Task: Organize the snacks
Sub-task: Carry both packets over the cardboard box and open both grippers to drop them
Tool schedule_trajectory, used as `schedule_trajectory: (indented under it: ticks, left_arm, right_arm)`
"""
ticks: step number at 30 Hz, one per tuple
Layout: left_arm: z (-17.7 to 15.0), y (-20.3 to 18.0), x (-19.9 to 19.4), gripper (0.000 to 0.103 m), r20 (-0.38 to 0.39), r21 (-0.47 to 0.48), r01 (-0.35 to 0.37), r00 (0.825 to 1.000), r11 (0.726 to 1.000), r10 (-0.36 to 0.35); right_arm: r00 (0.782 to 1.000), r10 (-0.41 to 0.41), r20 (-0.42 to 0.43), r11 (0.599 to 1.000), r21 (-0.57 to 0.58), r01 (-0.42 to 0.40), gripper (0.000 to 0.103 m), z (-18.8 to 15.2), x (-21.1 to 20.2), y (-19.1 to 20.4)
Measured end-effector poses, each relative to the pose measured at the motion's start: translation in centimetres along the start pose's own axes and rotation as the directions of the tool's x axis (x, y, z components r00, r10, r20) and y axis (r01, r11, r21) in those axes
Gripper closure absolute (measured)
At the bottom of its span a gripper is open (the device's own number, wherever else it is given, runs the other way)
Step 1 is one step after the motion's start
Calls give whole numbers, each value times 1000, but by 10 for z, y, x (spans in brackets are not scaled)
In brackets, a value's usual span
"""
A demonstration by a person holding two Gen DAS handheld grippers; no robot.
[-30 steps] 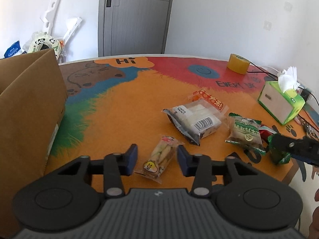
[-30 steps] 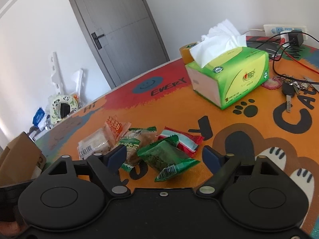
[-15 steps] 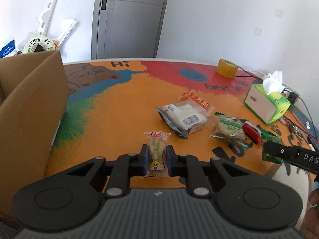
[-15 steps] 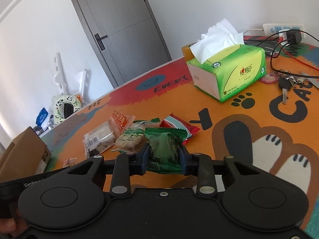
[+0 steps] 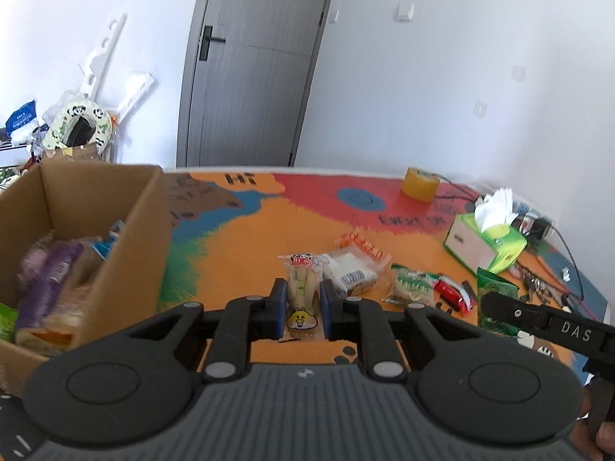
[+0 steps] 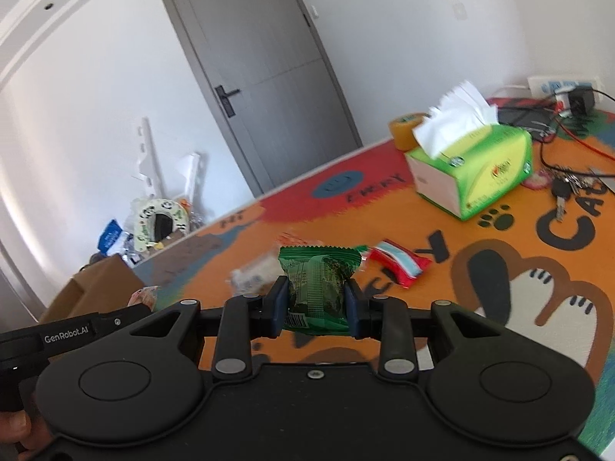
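Observation:
My left gripper [image 5: 303, 299] is shut on a clear snack packet with a yellow cartoon face [image 5: 303, 292] and holds it above the table. My right gripper [image 6: 316, 299] is shut on a green snack packet [image 6: 319, 288], also lifted; that packet shows in the left wrist view [image 5: 496, 288]. An open cardboard box [image 5: 146, 230] with several snacks inside stands at the left, and shows in the right wrist view [image 6: 96, 284]. On the table lie a clear bread packet [image 5: 351, 272], an orange packet [image 5: 363, 244], a green-white packet [image 5: 413, 284] and a red packet [image 6: 398, 263].
A green tissue box [image 6: 472, 171] and a yellow tape roll [image 5: 419, 184] stand at the table's far right. Keys [image 6: 565, 188], cables and a power strip [image 6: 561, 86] lie at the right edge. A grey door [image 5: 253, 65] and clutter are behind the table.
Both grippers closed on their packets and lifted them off the table. The left gripper rose and turned left, so the box's inside now shows.

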State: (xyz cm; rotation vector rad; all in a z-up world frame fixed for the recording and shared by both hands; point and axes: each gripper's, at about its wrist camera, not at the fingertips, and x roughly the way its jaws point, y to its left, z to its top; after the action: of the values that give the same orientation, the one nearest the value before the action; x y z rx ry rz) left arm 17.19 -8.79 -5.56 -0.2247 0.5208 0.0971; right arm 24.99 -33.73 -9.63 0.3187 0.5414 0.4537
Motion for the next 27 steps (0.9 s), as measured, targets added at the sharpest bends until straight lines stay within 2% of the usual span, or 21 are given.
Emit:
schedule_trajectory:
  ticks: [10, 27]
  left_arm:
    - [9, 18, -36, 86, 68, -27, -14, 998, 1000, 16]
    - [16, 60, -63, 86, 112, -81, -58, 992, 995, 67]
  right_arm:
    - [998, 60, 17, 997, -52, -59, 72, 2, -12, 38]
    - [991, 135, 5, 985, -111, -133, 72, 1, -5, 83]
